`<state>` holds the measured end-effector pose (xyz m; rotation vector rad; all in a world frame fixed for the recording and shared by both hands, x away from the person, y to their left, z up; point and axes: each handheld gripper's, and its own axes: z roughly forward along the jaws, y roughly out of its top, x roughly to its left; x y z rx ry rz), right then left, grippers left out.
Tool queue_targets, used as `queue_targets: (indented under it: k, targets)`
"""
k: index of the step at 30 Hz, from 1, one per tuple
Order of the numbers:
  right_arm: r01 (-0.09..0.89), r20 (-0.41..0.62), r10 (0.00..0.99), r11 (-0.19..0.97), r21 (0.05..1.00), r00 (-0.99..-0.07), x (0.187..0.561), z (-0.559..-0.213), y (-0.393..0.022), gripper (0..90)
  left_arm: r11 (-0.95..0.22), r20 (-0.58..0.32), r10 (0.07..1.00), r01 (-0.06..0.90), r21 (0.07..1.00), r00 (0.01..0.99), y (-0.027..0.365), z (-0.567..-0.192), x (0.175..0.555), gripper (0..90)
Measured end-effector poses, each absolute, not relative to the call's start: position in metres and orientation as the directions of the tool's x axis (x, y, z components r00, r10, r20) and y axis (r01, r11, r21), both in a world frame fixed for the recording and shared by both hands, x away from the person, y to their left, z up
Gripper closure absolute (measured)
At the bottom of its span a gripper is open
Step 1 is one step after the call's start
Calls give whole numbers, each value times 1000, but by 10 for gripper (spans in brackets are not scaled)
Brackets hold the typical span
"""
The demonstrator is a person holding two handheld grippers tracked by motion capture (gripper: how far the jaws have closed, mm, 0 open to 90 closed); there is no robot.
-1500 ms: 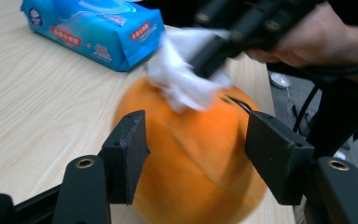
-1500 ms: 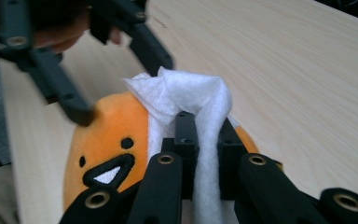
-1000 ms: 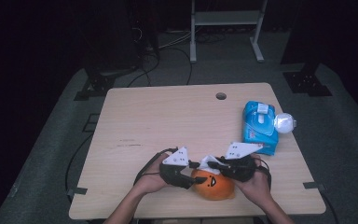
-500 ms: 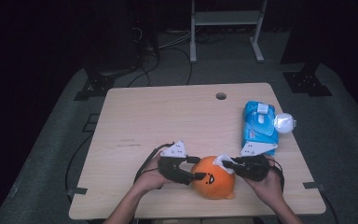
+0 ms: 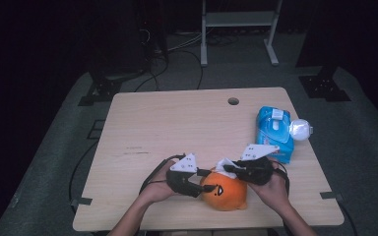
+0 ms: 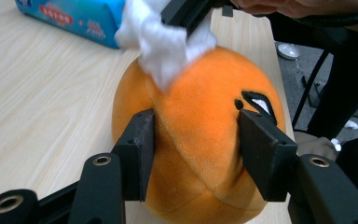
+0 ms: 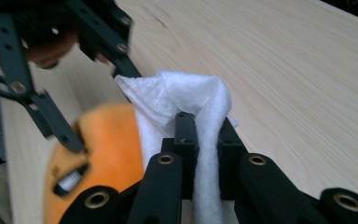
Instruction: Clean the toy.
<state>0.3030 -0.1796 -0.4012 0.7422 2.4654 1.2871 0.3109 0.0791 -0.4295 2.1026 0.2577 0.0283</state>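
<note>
An orange plush toy [image 5: 226, 192] with a black eye patch sits near the table's front edge. My left gripper [image 5: 200, 188] holds it from the left. In the left gripper view its pads [image 6: 142, 144] dent both sides of the plush toy [image 6: 200, 88]; the jaws have just been closing on it. My right gripper [image 5: 235, 170] comes in from the right, shut on a folded white wipe [image 5: 225, 166]. The wipe [image 6: 168, 42] rests on the toy's top. In the right gripper view the wipe [image 7: 182, 100] is pinched between the right gripper's [image 7: 204, 128] jaws, above the toy [image 7: 109, 140].
A blue pack of wipes [image 5: 274, 132] lies at the table's right side, with a white round object [image 5: 300, 130] against its right edge. A cable hole [image 5: 233, 101] sits near the far edge of the wooden table [image 5: 167, 123]. The person's hands hold both grippers at the front.
The right gripper with the wipe slid to the right across the plush toy's top, then back left. The toy turned a little. The left hand stayed in place.
</note>
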Motion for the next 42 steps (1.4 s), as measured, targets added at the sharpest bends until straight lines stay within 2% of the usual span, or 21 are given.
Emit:
queue_targets:
  k: [7, 11, 13, 15, 18, 22, 32, 37, 39, 41, 42]
  targets:
    - [405, 65, 611, 438, 803, -789, 303, -415, -213, 822, -477, -121, 198, 204, 855, 973, 86, -435, 317, 466]
    - [392, 40, 614, 451, 802, -788, 298, -417, -213, 823, -422, -119, 186, 189, 887, 975, 88, -422, 317, 352]
    - [388, 37, 613, 451, 803, -789, 298, -416, -210, 823, -385, -140, 187, 204, 900, 972, 84, -419, 316, 359]
    - [373, 21, 610, 457, 808, -792, 298, -415, -207, 822, -423, -99, 189, 172, 890, 977, 76, -423, 314, 379]
    - [350, -24, 611, 486, 801, -792, 297, -414, -203, 822, -427, -128, 203, 205, 881, 971, 76, -427, 316, 415]
    - [357, -13, 616, 473, 806, -788, 296, -415, -209, 821, -440, -124, 222, 213, 872, 967, 81, -431, 318, 453]
    - [377, 19, 611, 464, 802, -791, 284, -419, -220, 818, -436, -162, 254, 262, 861, 954, 92, -434, 325, 448]
    - [375, 24, 610, 455, 808, -792, 287, -417, -216, 818, -395, -109, 207, 184, 900, 972, 82, -412, 316, 411]
    - [370, 23, 609, 452, 812, -793, 293, -416, -209, 818, -477, -32, 197, 124, 870, 980, 69, -413, 312, 413]
    - [363, 16, 605, 456, 812, -796, 296, -415, -206, 818, -498, -22, 200, 121, 859, 979, 67, -416, 312, 420]
    - [364, 13, 606, 460, 810, -795, 296, -415, -204, 818, -482, -63, 215, 162, 861, 975, 66, -421, 315, 425]
